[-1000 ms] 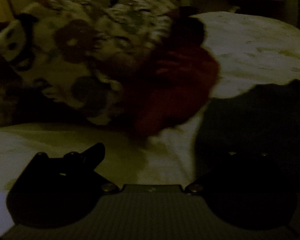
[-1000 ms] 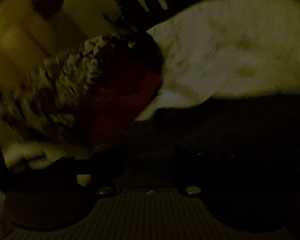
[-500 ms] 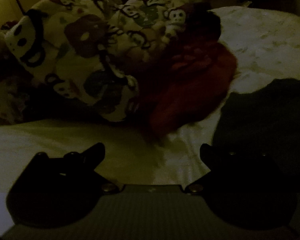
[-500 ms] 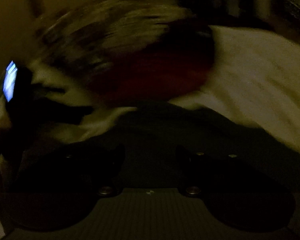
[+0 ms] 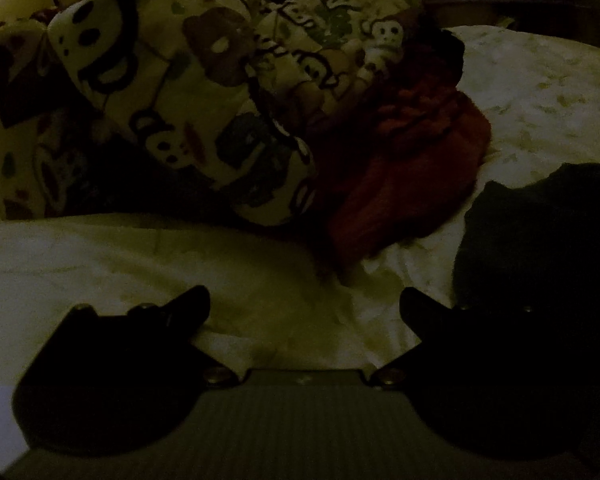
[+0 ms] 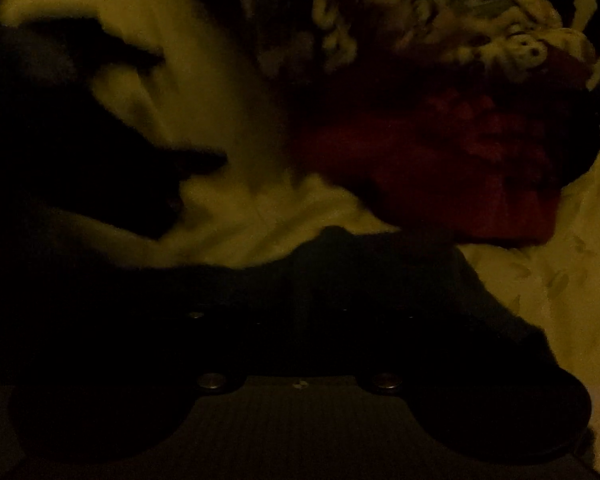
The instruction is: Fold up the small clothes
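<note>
A dark garment (image 5: 540,240) lies flat on the white sheet (image 5: 140,264), right of a crumpled red garment (image 5: 400,168). In the right wrist view my right gripper (image 6: 300,280) rests on the same dark garment (image 6: 380,272), near its far edge. Its fingers are pressed together and seem to pinch the cloth, though the dimness hides the tips. The red garment (image 6: 460,160) lies just beyond. My left gripper (image 5: 304,304) hovers open over bare sheet, short of the red garment, with nothing between its fingers.
A heap of monkey-print fabric (image 5: 200,92) fills the back left, against the red garment. The room is very dim. In the right wrist view a dark blurred shape (image 6: 80,160) covers the left side over the sheet (image 6: 560,280). Furniture stands behind the bed.
The right gripper rolled and swept across to the dark garment, and its wide-apart fingers came together. The left gripper edged forward a little toward the pile and stayed open.
</note>
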Available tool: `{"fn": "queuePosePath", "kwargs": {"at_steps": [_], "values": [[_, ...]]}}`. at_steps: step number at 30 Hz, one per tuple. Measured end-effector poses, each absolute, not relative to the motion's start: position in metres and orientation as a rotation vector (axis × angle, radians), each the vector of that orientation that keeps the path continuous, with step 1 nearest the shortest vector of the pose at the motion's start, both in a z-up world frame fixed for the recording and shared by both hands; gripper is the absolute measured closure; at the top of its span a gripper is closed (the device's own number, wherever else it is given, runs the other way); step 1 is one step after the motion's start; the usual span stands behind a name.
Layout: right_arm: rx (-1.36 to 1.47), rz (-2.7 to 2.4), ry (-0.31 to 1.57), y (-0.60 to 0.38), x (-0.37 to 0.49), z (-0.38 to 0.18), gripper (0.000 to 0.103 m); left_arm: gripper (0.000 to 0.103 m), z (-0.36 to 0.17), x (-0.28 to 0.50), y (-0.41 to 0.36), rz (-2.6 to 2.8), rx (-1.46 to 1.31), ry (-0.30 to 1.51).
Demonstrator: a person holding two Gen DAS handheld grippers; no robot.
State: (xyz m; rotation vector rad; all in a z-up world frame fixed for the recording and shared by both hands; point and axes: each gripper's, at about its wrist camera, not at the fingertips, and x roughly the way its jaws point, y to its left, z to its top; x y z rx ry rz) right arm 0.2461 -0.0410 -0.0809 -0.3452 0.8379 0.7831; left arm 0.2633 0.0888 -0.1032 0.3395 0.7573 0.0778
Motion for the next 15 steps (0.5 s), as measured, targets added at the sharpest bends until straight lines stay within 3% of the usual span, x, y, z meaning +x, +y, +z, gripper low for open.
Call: {"fn": "queuePosePath", "kwargs": {"at_steps": [5, 8, 12, 15], "values": [[0.158, 0.999, 0.717, -0.127, 0.256, -0.023, 0.088, 0.0, -0.1, 0.26, 0.089, 0.036, 0.284, 0.76], [0.398, 1.084, 0.633, -0.165, 0.269, -0.021, 0.088, 0.0, -0.098, 0.262, 0.093, 0.015, 0.234, 0.771], [0.299, 0.987, 0.827, -0.129, 0.294, -0.064, 0.087, 0.0, -0.1, 0.262, 0.091, 0.02, 0.251, 0.775], [0.07, 0.789, 0.891, -0.083, 0.302, -0.104, 0.064, 0.0, -0.102, 0.262, 0.089, 0.038, 0.284, 0.771]]}}
